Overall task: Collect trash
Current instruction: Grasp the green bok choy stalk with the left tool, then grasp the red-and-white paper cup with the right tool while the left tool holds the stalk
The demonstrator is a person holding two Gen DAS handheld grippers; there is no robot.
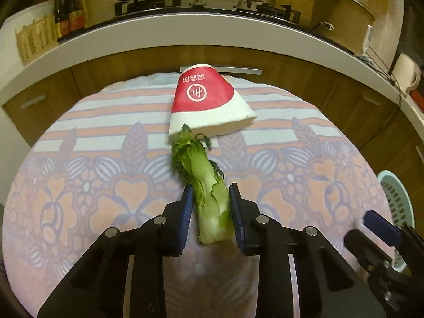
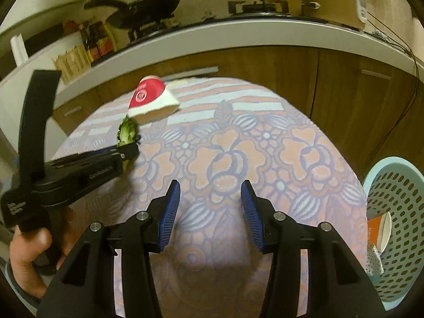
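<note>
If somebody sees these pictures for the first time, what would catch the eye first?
A green vegetable stalk lies on the flowered tablecloth, between the blue pads of the left gripper. Just behind it, a crushed red and white paper cup lies on its side. A pale blue basket with some trash stands at the table's right edge.

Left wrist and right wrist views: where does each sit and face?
Left wrist: on the left gripper, angled down at the green vegetable stalk between its pads; right gripper's tip at right.
Right wrist: on the right gripper, over floral cloth; left gripper and hand visible.
Shared: red-and-white paper cup, teal perforated basket.
</note>
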